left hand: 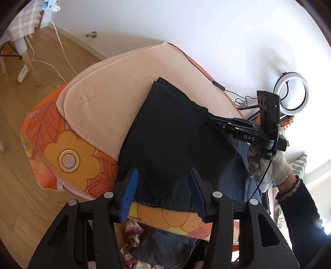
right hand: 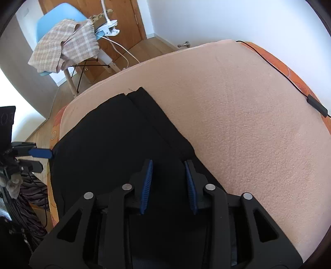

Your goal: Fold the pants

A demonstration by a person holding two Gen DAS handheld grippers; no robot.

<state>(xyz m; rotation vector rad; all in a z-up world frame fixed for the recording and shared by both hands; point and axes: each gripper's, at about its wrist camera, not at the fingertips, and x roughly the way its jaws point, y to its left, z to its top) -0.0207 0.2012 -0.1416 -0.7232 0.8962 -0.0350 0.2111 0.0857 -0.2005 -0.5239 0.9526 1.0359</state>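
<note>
Black fabric pants (left hand: 165, 132) lie on a pale peach fleece blanket (left hand: 107, 99) edged with white stitching. Beneath the blanket, an orange cover (left hand: 68, 155) shows yellow flowers with lilac centres and dark outlined leaves. Beside the pants, each black plastic gripper carries ribbed blue pads (right hand: 148, 182), the left gripper (left hand: 163, 190) as well as the right gripper (right hand: 168, 184). Beyond the blanket, a light blue chair (right hand: 60, 18) bears a beige and white checked cloth (right hand: 66, 43) over light brown wooden flooring (left hand: 18, 115). A white-gloved hand (left hand: 279, 167) sits beside a black sleeve (left hand: 306, 209) with a speckled cuff.
</note>
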